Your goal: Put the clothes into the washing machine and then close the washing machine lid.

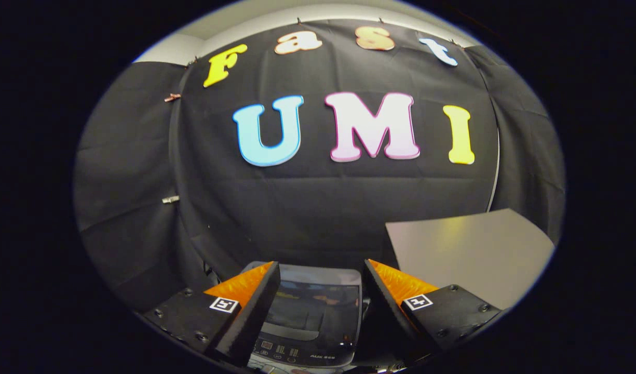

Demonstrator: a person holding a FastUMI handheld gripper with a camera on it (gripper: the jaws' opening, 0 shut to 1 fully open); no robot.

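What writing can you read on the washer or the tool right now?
Washer panel: small print and a display, too small and blurred to read.
Tool: open above the washer, a square black-and-white marker on each finger, no words or numbers.
Table: no writing.

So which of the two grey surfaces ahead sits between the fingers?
The washing machine, with its dark lid, lies between the open gripper's fingers. The plain grey table stands beyond the right finger.
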